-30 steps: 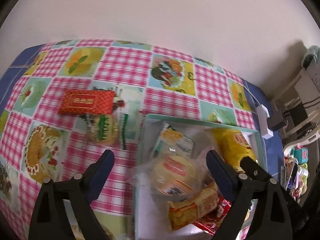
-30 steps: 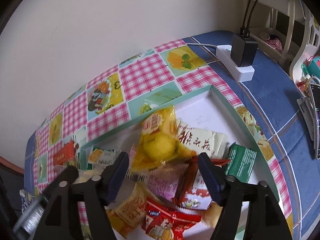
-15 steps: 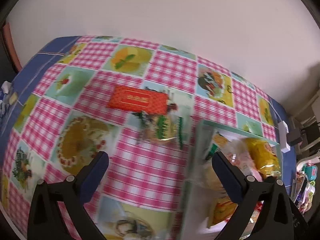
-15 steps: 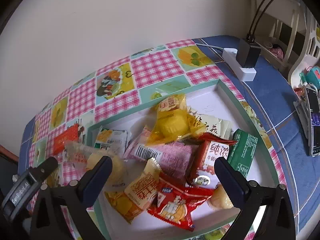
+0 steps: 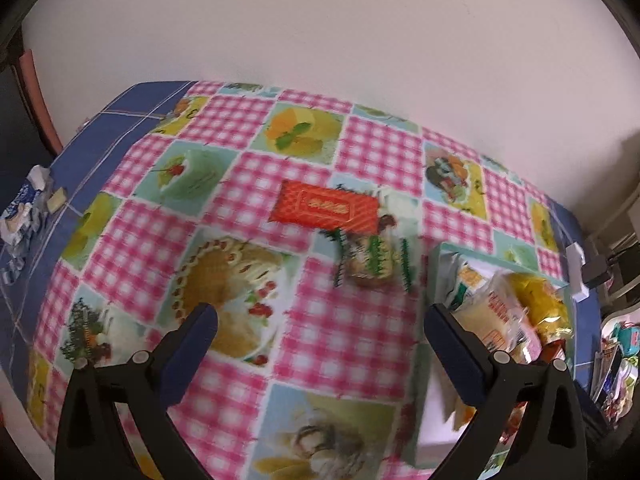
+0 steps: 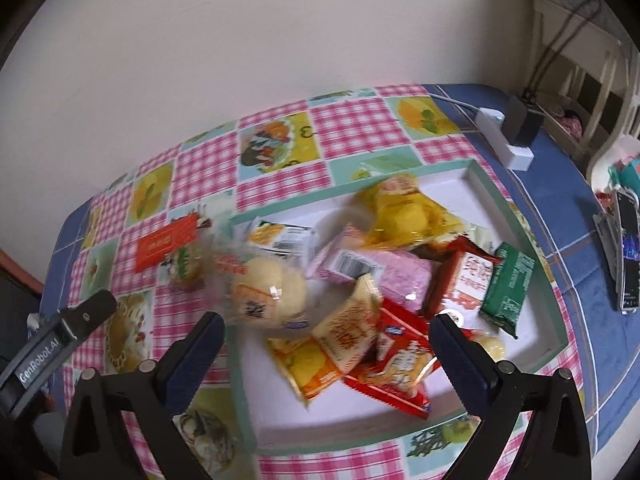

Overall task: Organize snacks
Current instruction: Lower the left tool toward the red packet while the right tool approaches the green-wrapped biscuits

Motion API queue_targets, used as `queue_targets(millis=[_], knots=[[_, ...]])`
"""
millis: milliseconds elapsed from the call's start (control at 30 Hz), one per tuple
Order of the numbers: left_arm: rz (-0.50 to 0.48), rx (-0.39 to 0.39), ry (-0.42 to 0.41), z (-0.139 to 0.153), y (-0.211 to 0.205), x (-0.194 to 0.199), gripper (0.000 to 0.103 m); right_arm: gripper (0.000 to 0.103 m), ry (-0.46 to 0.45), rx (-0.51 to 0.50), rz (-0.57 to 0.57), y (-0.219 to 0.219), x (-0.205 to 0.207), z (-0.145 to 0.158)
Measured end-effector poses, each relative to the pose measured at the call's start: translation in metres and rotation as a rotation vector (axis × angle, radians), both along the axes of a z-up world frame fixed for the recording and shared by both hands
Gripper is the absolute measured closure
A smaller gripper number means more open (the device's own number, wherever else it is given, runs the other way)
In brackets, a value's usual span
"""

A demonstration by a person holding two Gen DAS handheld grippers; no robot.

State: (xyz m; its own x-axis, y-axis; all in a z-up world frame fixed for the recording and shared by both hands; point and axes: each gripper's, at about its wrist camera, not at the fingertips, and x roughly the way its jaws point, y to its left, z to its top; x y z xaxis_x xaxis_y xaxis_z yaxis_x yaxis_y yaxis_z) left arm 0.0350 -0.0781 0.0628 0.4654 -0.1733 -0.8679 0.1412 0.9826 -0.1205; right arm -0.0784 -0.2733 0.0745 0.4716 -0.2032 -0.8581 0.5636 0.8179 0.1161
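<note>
Left wrist view: the left gripper [image 5: 320, 322] hangs wide and holds nothing over bare pink-check tablecloth [image 5: 344, 344]. Farther off lie a red packet [image 5: 325, 209], gold lettering blurred, and a green-trimmed bun [image 5: 370, 260]; the tray [image 5: 440, 252] sits right.

Right wrist view: the right gripper [image 6: 326, 334] is spread wide, unladen, above the tray [image 6: 500, 200] heaped with snacks, a round bun [image 6: 268, 294] at its left edge. "GenRobot.AI" shows on the left gripper [image 6: 52, 350].
</note>
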Motion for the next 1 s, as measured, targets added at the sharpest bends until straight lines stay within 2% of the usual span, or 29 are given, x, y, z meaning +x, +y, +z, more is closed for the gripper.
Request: queue_targets(millis=[233, 567, 1000], knots=[[0.033, 0.057, 0.022, 0.001, 0.031, 0.011, 0.0, 0.0, 0.014, 0.02, 0.019, 0.016, 0.014, 0.001], [0.137, 0.036, 0.039, 0.002, 0.078, 0.029, 0.0, 0.0, 0.007, 0.04, 0.065, 0.046, 0.042, -0.001], [0.174, 0.041, 0.054, 0.0, 0.098, 0.039, 0.0, 0.0, 0.01, 0.022, 0.145, 0.082, 0.067, -0.009]])
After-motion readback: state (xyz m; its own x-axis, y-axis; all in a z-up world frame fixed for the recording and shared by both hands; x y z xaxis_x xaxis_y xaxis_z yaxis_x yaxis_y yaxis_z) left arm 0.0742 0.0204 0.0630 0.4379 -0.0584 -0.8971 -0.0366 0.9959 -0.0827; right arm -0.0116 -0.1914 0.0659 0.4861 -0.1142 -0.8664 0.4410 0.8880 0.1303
